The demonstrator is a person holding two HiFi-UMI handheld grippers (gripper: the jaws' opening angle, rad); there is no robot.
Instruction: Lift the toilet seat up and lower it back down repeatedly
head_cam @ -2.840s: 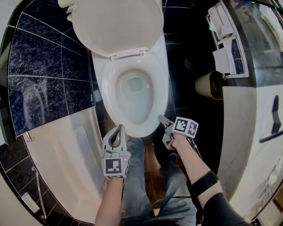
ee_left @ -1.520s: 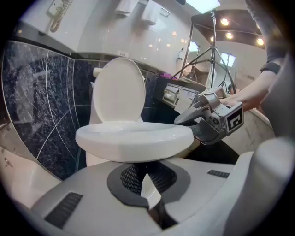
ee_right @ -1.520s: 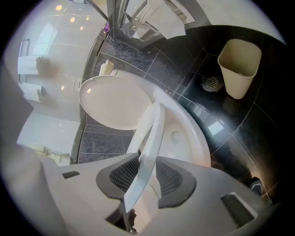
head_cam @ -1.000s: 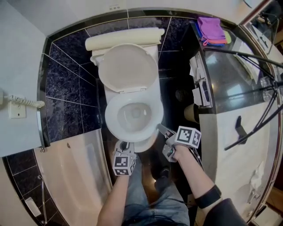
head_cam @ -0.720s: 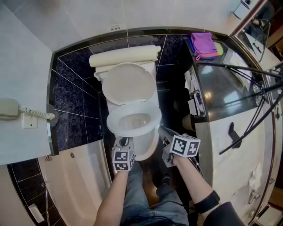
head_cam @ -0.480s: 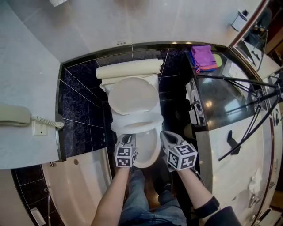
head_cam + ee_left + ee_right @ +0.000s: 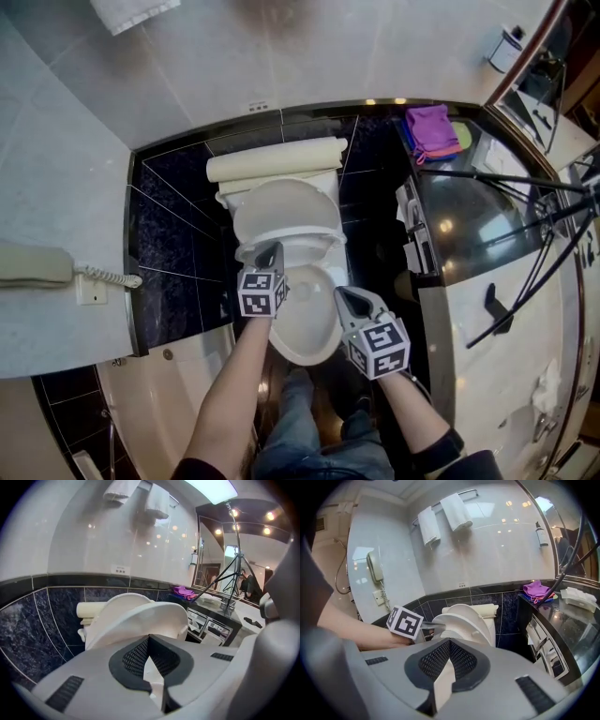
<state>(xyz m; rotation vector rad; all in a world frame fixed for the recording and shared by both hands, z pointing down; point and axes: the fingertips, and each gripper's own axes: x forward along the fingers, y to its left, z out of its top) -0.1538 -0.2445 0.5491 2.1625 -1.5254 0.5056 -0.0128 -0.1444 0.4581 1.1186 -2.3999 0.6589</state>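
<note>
Toilet seat point(image 7: 314, 246) half-raised; left tool point(image 7: 271, 252) reaches forward at its rim.

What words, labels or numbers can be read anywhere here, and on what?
No text here can be read.
Small wall plate: print too small to read.
Bottle label: too small to read.
Left marker cube, right marker cube: square patterns only, no words.

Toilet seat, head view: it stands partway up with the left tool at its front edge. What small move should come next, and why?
Probably ease the left tool up and back, tipping the toilet seat toward the lid. The seat stands only half raised, the tool's closed tip seems to prop its front rim, and the right tool is shut, empty, off the seat.
</note>
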